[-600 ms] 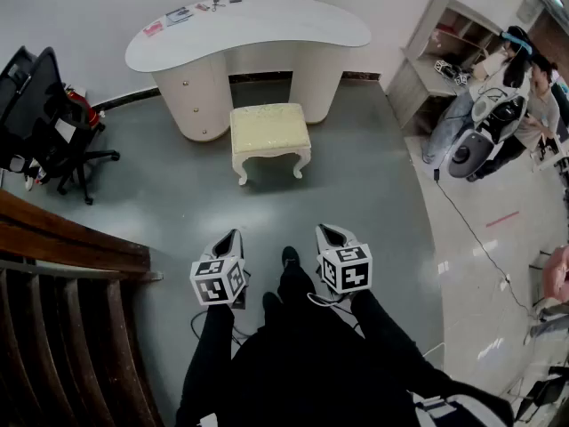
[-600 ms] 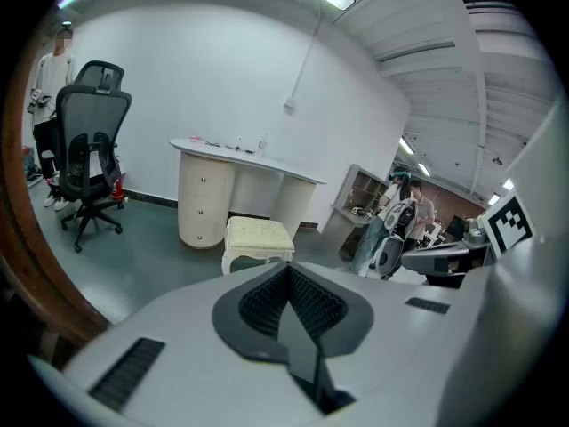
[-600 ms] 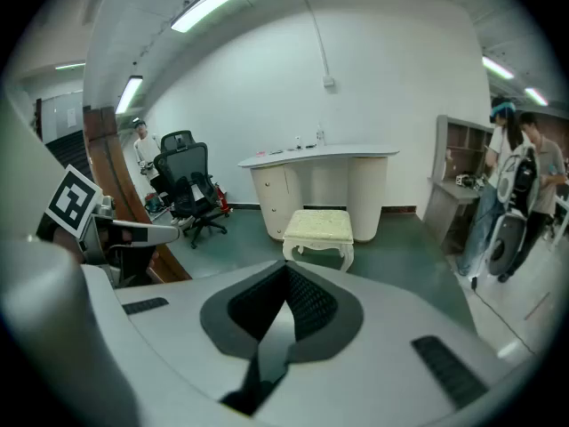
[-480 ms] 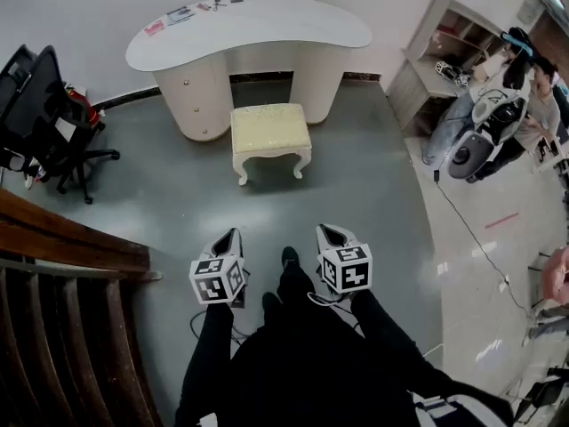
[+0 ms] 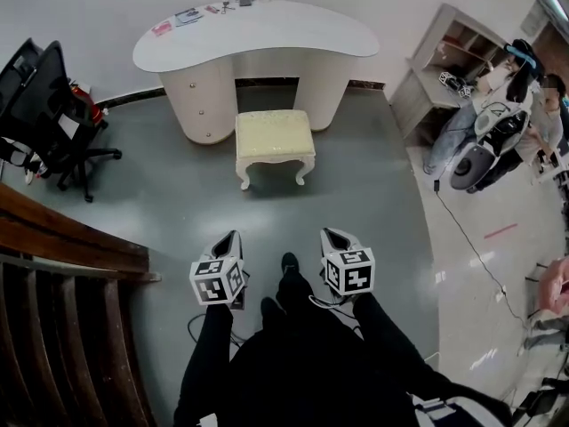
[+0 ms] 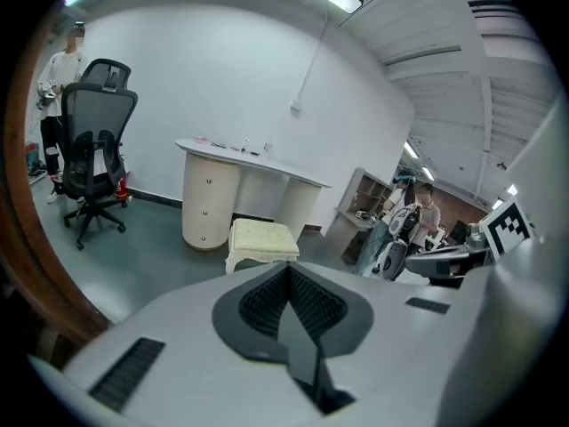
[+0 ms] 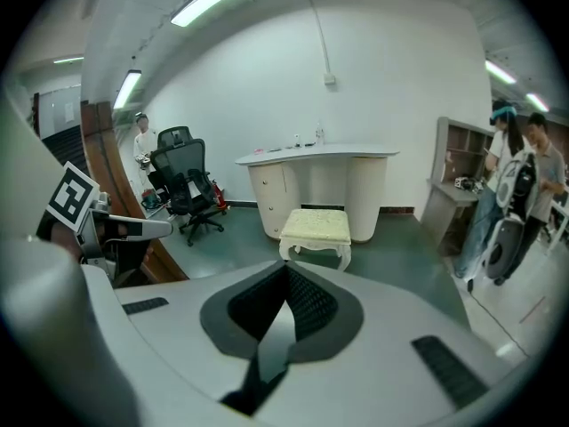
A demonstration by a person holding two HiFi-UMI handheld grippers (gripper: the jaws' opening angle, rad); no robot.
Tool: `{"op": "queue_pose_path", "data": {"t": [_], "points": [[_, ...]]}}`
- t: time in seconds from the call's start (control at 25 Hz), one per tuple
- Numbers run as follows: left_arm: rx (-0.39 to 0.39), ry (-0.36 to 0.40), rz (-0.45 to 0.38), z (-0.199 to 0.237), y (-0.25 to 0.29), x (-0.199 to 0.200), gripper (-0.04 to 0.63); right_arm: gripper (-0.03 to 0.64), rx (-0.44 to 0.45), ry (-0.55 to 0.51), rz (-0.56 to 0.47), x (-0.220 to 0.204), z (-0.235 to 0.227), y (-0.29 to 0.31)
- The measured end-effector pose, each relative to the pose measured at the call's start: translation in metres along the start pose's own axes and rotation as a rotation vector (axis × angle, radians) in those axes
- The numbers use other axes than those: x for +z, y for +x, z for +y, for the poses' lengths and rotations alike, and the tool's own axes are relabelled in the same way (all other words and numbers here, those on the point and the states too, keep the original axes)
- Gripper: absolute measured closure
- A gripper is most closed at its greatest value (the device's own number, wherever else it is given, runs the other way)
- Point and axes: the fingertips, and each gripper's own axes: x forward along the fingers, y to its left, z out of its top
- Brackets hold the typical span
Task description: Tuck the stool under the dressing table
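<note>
A white dressing table (image 5: 258, 27) with a curved top stands against the far wall. The cream cushioned stool (image 5: 274, 137) with white carved legs stands just in front of its knee gap, outside it. In the left gripper view the stool (image 6: 260, 239) is well ahead, and in the right gripper view the stool (image 7: 317, 229) is too. My left gripper (image 5: 233, 236) and right gripper (image 5: 328, 233) are held low near my legs, far short of the stool. Both are shut with nothing in them: left gripper (image 6: 287, 270), right gripper (image 7: 286, 270).
A black office chair (image 5: 43, 105) stands at the left, with a dark wooden railing (image 5: 67, 243) below it. At the right are a shelf unit (image 5: 444, 56), a person beside a grey scooter-like machine (image 5: 476, 140), and a cable (image 5: 476, 252) on the floor.
The table and stool sit slightly lower and to the right in the head view, as my head shifted a little. Both grippers stay shut in about the same place.
</note>
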Motion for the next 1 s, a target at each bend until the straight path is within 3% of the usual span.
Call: {"op": "queue_pose_path", "data": {"t": [0.4,0.56,1.0], "points": [[0.009,0.027,0.057,0.014,0.037,0.005,0.588,0.612,-0.056,0.055,0.020,0.007,-0.032,0.031],[0.018,0.031,0.087,0.020,0.070,0.017,0.588,0.612,-0.080,0.105,0.009,0.028,-0.051,0.051],[0.046,0.032,0.145,0.039,0.173,0.047,0.588,0.612,-0.047,0.081,0.039,0.073,-0.092,0.141]]}}
